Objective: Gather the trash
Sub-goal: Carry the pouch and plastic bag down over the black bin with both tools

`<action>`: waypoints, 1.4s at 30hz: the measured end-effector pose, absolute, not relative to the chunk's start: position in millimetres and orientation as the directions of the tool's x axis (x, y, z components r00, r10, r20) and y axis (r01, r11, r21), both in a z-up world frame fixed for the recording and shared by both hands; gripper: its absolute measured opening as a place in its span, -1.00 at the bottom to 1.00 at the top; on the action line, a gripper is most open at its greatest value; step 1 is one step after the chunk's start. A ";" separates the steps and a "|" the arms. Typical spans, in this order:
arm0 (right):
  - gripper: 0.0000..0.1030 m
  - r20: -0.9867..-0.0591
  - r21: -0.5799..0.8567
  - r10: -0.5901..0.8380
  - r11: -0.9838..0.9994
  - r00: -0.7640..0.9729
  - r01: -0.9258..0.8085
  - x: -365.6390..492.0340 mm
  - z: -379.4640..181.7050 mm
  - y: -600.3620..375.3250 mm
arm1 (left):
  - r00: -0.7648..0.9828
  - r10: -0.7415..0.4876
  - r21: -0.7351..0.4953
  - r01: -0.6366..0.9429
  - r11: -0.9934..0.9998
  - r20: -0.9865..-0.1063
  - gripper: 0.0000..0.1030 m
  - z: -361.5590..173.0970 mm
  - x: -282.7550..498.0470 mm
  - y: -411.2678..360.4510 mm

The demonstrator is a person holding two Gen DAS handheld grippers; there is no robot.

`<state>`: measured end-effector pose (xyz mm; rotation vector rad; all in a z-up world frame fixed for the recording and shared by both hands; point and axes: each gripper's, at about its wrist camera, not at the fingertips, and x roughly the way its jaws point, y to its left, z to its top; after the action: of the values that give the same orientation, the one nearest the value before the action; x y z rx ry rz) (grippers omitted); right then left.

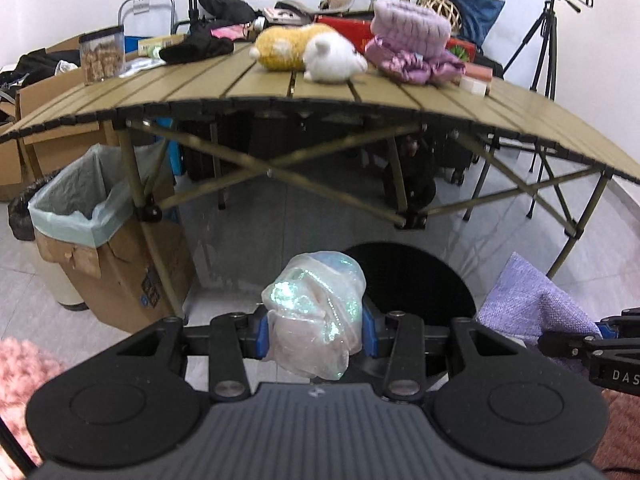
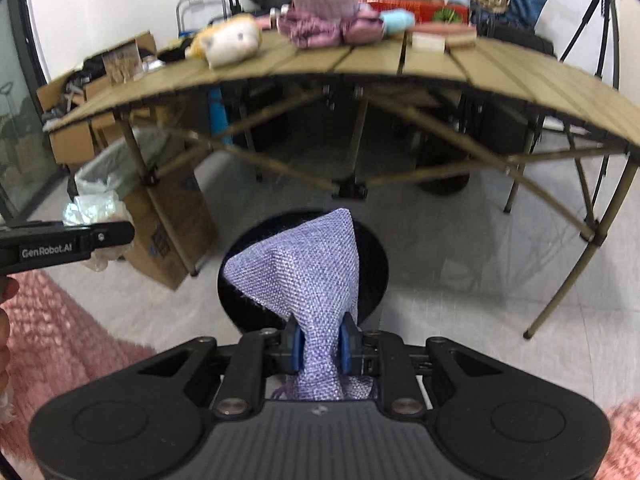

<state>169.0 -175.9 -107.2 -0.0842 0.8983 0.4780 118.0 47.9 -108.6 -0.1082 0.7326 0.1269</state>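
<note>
My left gripper (image 1: 316,334) is shut on a crumpled iridescent plastic wrapper (image 1: 316,308), held in the air above the floor. My right gripper (image 2: 320,346) is shut on a lilac woven cloth pouch (image 2: 304,272); the pouch also shows at the right of the left wrist view (image 1: 532,308). The wrapper and the left gripper (image 2: 68,244) appear at the left of the right wrist view. A cardboard box lined with a pale green bag (image 1: 80,200) stands on the floor to the left, beside the table leg; it also shows in the right wrist view (image 2: 116,168).
A folding slatted table (image 1: 360,100) stands ahead with plush toys (image 1: 312,52), pink-purple fabric (image 1: 412,44) and a clear jar (image 1: 100,54) on it. A black round object (image 1: 408,280) lies on the floor below the grippers. A pink rug (image 2: 60,340) and a tripod (image 1: 544,40) flank the area.
</note>
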 end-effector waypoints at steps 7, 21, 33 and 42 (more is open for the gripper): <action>-0.66 -0.840 0.124 0.338 0.881 0.425 -0.456 167.2 -126.2 -163.5 | 0.680 0.068 -0.051 -0.153 0.987 -0.730 -0.19 -127.1 120.5 50.3; -0.66 -0.875 0.144 0.339 0.864 0.346 -0.483 189.4 -143.2 -142.1 | 0.604 0.060 -0.053 -0.168 0.984 -0.795 -0.21 -149.6 129.9 57.6; -0.66 -0.863 0.172 0.372 0.852 0.341 -0.494 223.3 -151.3 -117.2 | 0.582 0.055 -0.066 -0.185 0.980 -0.811 -0.24 -157.4 141.4 61.6; -0.66 -0.860 0.178 0.375 0.856 0.346 -0.485 256.4 -164.6 -98.6 | 0.568 0.076 -0.047 -0.200 0.979 -0.819 -0.24 -163.0 154.3 62.7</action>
<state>256.4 -98.6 -164.6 -0.1159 1.0820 0.5593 154.3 62.7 -163.0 -0.1401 0.9536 0.1625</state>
